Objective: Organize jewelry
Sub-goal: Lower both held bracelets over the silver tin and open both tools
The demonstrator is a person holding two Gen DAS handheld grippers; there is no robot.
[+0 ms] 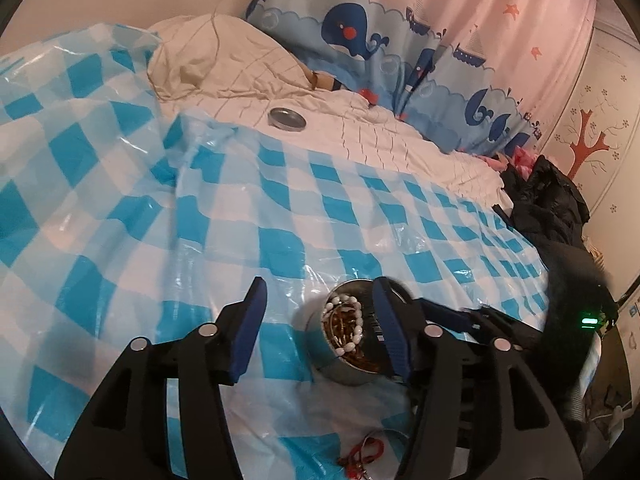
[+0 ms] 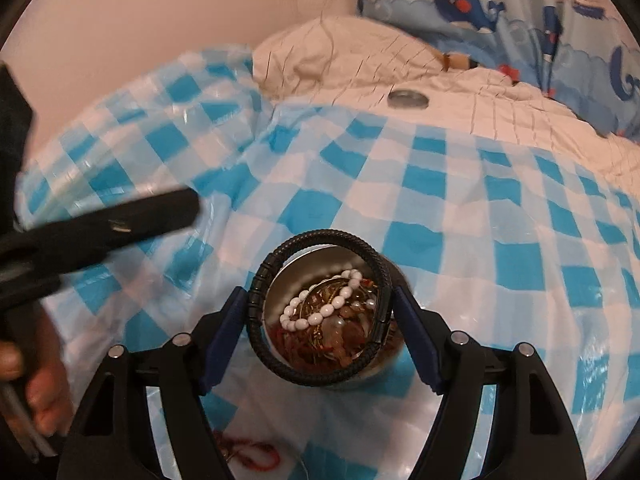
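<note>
Bedroom, bed as work surface, jewelry tin (image 2: 332,320) near me.
I see blue-checked plastic sheet (image 1: 320,208) over white quilt (image 1: 384,132), tin lid (image 1: 287,119) by the pillow (image 1: 208,52), whale curtain (image 1: 360,28) behind. My right gripper (image 2: 320,332) clamps a black braided bracelet (image 2: 320,240) over the tin; left gripper (image 1: 320,328) stands apart, empty.

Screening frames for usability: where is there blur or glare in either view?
Left wrist view: right gripper smeared by motion, glare on the checked plastic sheet, tin fairly sharp. Right wrist view: left gripper motion-blurred, far lid soft; both views bend like a fisheye.
</note>
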